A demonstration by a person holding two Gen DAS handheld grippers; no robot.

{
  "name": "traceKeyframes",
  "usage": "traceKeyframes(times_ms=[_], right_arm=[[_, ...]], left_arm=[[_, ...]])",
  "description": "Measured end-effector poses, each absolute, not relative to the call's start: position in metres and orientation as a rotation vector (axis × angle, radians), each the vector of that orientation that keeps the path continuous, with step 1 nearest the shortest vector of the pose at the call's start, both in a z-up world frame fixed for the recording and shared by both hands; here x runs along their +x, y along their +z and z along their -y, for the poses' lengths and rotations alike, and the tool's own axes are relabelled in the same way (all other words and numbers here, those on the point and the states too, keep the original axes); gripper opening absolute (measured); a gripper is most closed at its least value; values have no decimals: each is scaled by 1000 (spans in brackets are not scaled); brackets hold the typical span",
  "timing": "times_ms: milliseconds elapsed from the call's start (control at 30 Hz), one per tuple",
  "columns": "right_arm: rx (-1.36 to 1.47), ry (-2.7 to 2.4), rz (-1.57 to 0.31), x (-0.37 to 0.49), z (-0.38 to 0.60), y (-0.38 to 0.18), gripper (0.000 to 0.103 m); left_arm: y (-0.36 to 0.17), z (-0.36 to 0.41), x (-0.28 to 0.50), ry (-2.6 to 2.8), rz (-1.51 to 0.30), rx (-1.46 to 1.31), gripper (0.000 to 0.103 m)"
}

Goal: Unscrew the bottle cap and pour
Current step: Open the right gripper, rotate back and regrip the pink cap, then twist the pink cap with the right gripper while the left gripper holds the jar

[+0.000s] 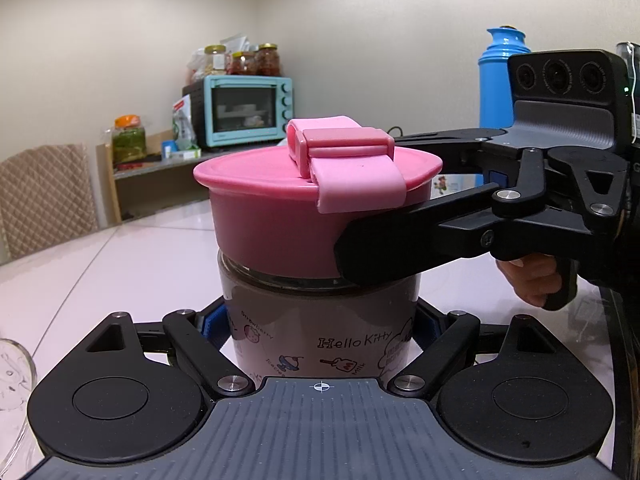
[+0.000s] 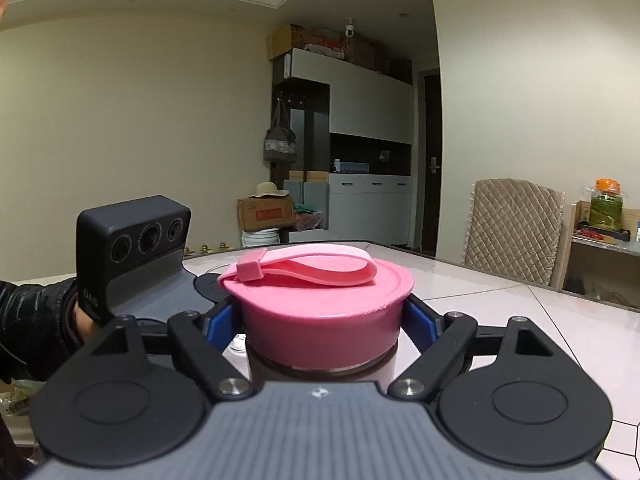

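Landmark: the Hello Kitty bottle (image 1: 320,332) stands upright on the white table (image 1: 132,264), and every place here is told from it.

Glass: at the far left of the bottle, in the left wrist view, the rim of a clear glass (image 1: 14,364) peeks in at the edge.

Chair: to the left of the bottle and far behind it is a quilted chair (image 1: 44,192).

Shelf: behind the bottle on the left is a shelf with a green jar (image 1: 129,140) and a light blue toaster oven (image 1: 248,112). Small jars sit on top of the oven.

Bottle: it is see-through with a brown drink inside, and little pictures and words are on its side.

Cap: the big pink cap (image 1: 276,216) sits on top of the bottle. A lighter pink strap (image 1: 352,168) lies over the cap.

Left gripper: the left gripper (image 1: 320,320) is low, and its two blue pads (image 1: 211,322) squeeze the body of the bottle from both sides.

Right gripper: the right gripper (image 2: 322,316) is higher up and comes in from the right of the bottle. Its tongs are pressed on the pink cap, one on each side.

Hand: to the right of the bottle, a hand (image 1: 528,280) holds the handle of the right gripper.

Flask: far behind the bottle on the right stands a tall blue flask (image 1: 500,76).
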State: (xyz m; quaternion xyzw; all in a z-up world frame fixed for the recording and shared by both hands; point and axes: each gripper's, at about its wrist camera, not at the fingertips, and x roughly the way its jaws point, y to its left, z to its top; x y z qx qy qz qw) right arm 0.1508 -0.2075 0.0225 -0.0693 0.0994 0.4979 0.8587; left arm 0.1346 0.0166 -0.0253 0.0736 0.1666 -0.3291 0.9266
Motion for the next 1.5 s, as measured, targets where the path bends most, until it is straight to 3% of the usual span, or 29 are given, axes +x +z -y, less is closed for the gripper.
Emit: traceKeyframes(times_ms=[600, 1500], right_arm=[[-130, 612, -221, 98, 160, 26, 91], [-127, 630, -223, 101, 160, 13, 85]], left_arm=[[-25, -17, 134, -675, -342, 151, 90], [-25, -17, 134, -676, -342, 150, 90]])
